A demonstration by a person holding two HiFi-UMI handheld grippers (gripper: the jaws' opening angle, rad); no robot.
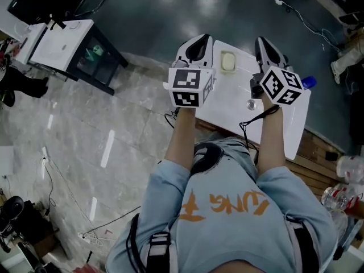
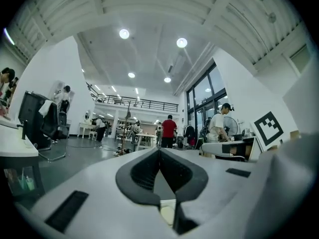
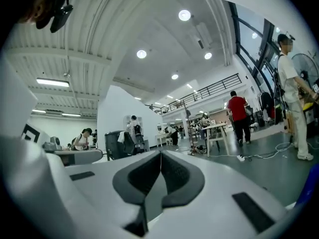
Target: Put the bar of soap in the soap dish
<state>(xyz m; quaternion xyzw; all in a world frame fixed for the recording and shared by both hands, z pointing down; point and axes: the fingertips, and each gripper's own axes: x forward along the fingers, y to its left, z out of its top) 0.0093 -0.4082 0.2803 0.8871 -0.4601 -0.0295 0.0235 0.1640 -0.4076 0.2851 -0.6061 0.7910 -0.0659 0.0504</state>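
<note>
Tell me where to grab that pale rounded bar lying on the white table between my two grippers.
I'd take the bar across its narrow width, jaws on its two long sides, coming straight down from above. It lies flat on the table, long axis pointing away from you. The left gripper and right gripper are both shut, so open one first.

The left gripper [image 1: 199, 43] and right gripper [image 1: 264, 43] are white with dark grey jaw pads. Their cubes [image 1: 187, 87] are patterned in black-and-white squares. The table [image 1: 296, 124] is white. The bar of soap [image 1: 228, 61] is pale cream and the soap dish [image 1: 228, 70] is whitish. The person's sweatshirt [image 1: 227, 232] is light blue with orange lettering. The floor [image 1: 85, 129] is pale grey, marbled.
</note>
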